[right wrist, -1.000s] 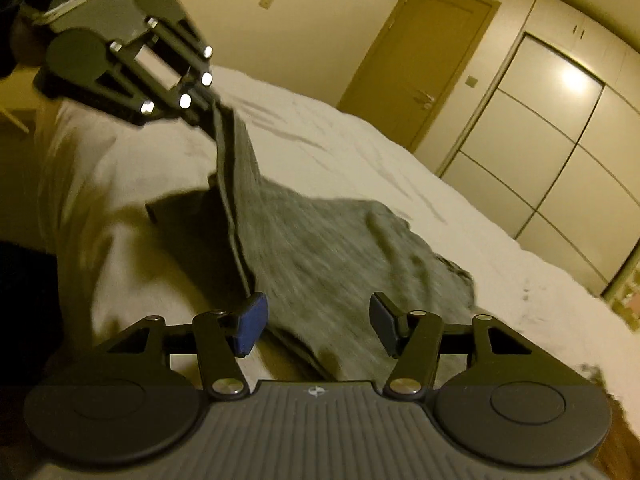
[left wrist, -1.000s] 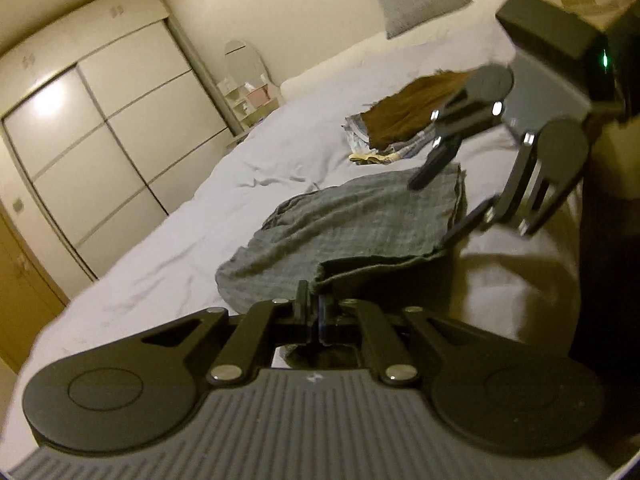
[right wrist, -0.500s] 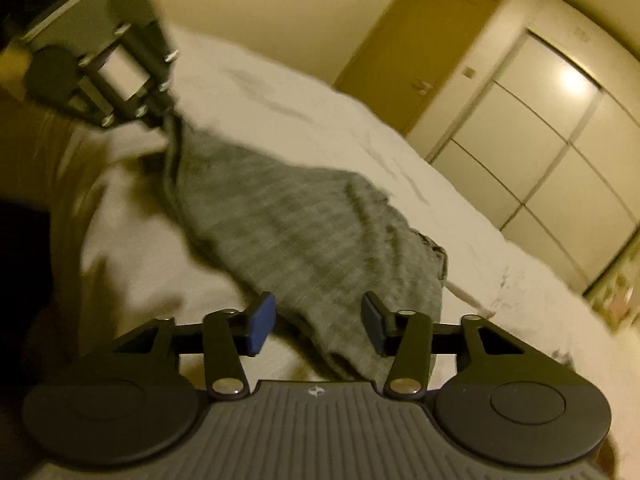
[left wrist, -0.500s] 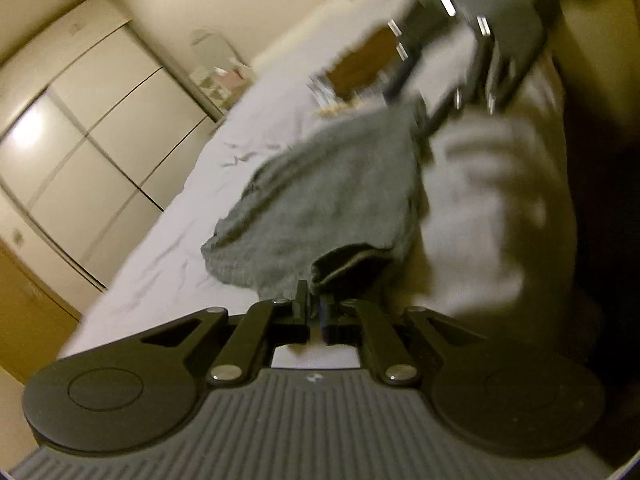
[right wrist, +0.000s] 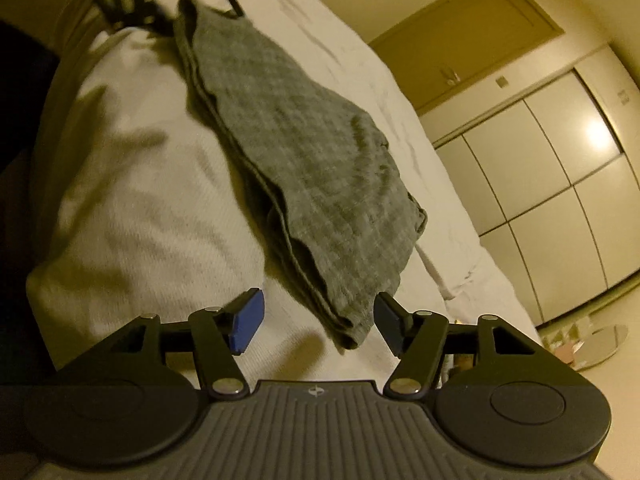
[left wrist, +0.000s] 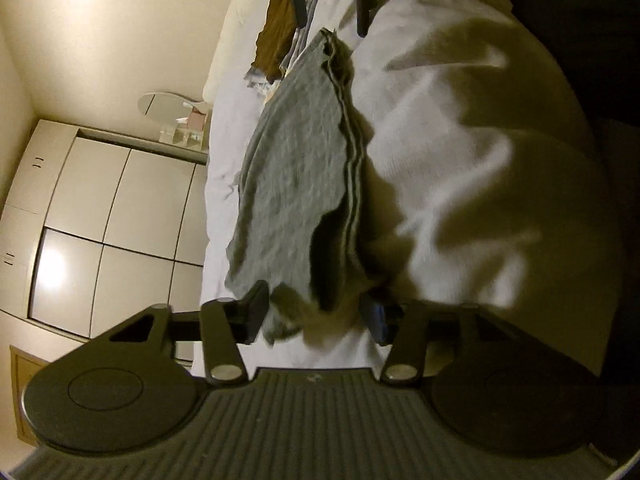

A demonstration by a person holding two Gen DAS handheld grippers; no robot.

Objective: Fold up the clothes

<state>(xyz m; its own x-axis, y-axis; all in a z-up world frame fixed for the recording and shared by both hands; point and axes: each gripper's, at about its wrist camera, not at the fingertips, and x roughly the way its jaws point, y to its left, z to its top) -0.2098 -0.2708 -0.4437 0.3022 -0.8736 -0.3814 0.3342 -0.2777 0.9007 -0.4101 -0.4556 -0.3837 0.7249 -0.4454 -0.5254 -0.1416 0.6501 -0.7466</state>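
A grey checked garment (left wrist: 296, 168) (right wrist: 312, 160) lies folded in a long strip on the white bed (left wrist: 460, 140) (right wrist: 132, 200), near its edge. My left gripper (left wrist: 316, 316) stands open, its fingers on either side of the garment's near end without gripping it. At the garment's other end, my right gripper (right wrist: 318, 324) is open too, with the folded corner lying between its blue pads (right wrist: 246, 322). Each gripper shows in the other's view: the right gripper (left wrist: 332, 12) at the top, the left gripper (right wrist: 200, 16) at the top left.
A pile of other clothes with a brown garment (left wrist: 276, 28) on top lies further up the bed. A white sliding wardrobe (left wrist: 120, 208) (right wrist: 560, 184) lines the far wall, with a door (right wrist: 472, 48) beside it. An oval mirror (left wrist: 168, 104) stands on a small dresser.
My left gripper was shut on the garment's edge and has opened and let it go. The garment now lies flat and folded. Both grippers have turned and dropped closer to the bed.
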